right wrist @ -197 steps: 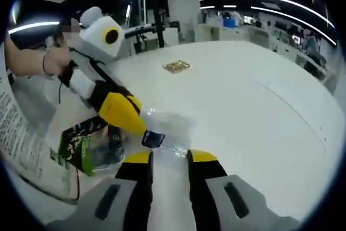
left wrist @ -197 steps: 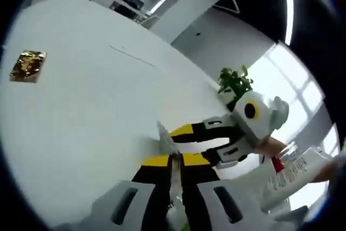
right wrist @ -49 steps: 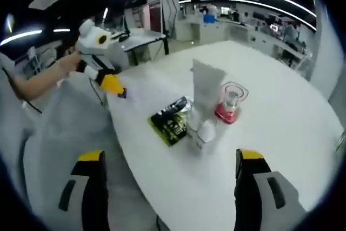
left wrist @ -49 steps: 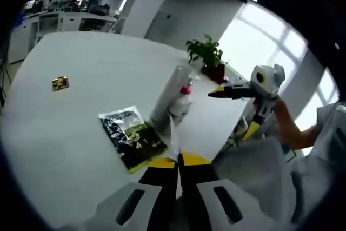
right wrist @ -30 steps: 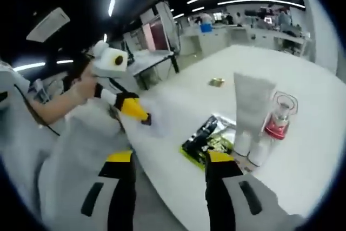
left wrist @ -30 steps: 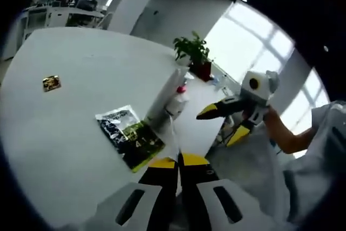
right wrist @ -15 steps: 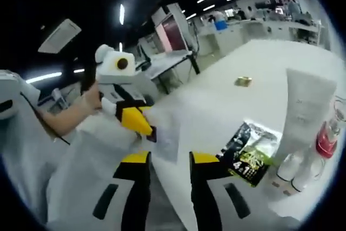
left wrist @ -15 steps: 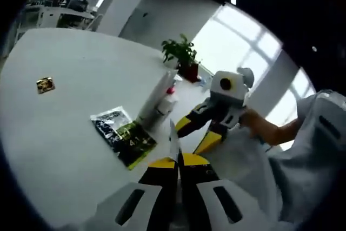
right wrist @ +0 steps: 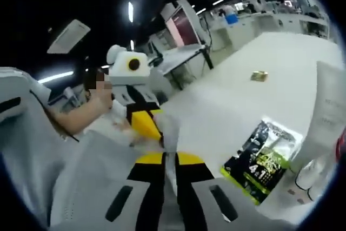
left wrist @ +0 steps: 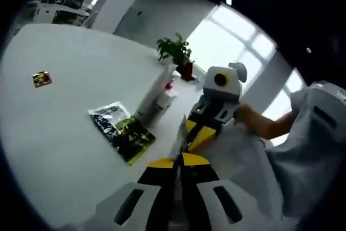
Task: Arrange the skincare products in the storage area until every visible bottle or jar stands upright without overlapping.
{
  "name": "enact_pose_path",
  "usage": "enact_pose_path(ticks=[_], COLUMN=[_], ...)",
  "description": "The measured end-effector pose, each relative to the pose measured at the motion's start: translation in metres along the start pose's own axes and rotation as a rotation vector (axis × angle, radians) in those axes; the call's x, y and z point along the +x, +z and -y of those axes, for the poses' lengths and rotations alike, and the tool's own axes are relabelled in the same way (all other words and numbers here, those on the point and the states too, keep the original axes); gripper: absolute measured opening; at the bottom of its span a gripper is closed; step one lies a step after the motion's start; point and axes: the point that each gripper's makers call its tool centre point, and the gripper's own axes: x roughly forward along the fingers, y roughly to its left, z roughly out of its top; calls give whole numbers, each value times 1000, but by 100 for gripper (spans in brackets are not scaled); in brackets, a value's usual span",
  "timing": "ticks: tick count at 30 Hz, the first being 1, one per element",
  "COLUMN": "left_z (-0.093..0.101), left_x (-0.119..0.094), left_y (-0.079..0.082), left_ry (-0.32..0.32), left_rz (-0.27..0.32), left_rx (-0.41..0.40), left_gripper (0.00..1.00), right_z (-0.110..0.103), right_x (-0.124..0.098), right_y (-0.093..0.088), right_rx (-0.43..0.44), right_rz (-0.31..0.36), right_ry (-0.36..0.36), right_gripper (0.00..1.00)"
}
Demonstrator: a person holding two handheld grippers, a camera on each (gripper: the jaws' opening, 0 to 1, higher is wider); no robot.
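On the white table (left wrist: 65, 112) a tall white tube (left wrist: 153, 93) stands on its cap beside a small white bottle (left wrist: 162, 101) and a red-topped bottle (left wrist: 171, 85). A black-and-green sachet (left wrist: 121, 131) lies flat in front of them. My left gripper (left wrist: 177, 160) is shut on a clear plastic bag (left wrist: 179, 133) off the table's edge. My right gripper (left wrist: 193, 133) meets it from the right. In the right gripper view my right gripper (right wrist: 168, 158) is shut on the same bag (right wrist: 167, 128), tip to tip with the left gripper (right wrist: 155, 133); the tube (right wrist: 327, 116) and sachet (right wrist: 263, 160) are at right.
A small gold packet (left wrist: 41, 78) lies far out on the table, also the gold packet (right wrist: 259, 76) in the right gripper view. A potted plant (left wrist: 175, 52) stands behind the bottles. The person's sleeves and hands (left wrist: 254, 125) are close by the table's edge.
The right gripper has shut and come in to the left gripper, both now pinching the clear bag between them off the table's edge. Both views swung toward each other.
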Motion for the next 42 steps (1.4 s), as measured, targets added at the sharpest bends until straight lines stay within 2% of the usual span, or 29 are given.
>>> enact_pose_path(ticks=[6, 10, 13, 16, 20, 24, 30, 33, 37, 42], left_z=[-6, -18, -17, -24, -27, -26, -32, -37, -51, -73], left_x=[4, 4, 3, 2, 1, 4, 6, 7, 12, 14], left_y=[-7, -6, -8, -9, -5, 0, -9, -10, -13, -19], left_ry=[-1, 38, 21, 32, 17, -3, 9, 26, 87, 201], left_rz=[-7, 33, 26, 31, 72, 104, 60, 51, 25, -29], left_rx=[-11, -24, -24, -16, -52, -87, -97, -106, -96, -62], left_gripper=[0, 8, 8, 15, 20, 12, 8, 0, 0, 0], right_z=[2, 2, 2, 2, 1, 5, 9, 16, 25, 41], right_x=[5, 6, 7, 10, 12, 18, 22, 24, 31, 45], right_y=[-7, -8, -11, -14, -14, -20, -30, -30, -32, -37], right_rx=[12, 27, 33, 25, 36, 46, 64, 79, 65, 19], right_rz=[-33, -32, -46, -65, -65, -94, -128, -127, -150, -177], right_ry=[-10, -10, -3, -2, 10, 7, -14, -28, -62, -122], right_gripper=[1, 1, 1, 1, 1, 1, 1, 1, 1, 2])
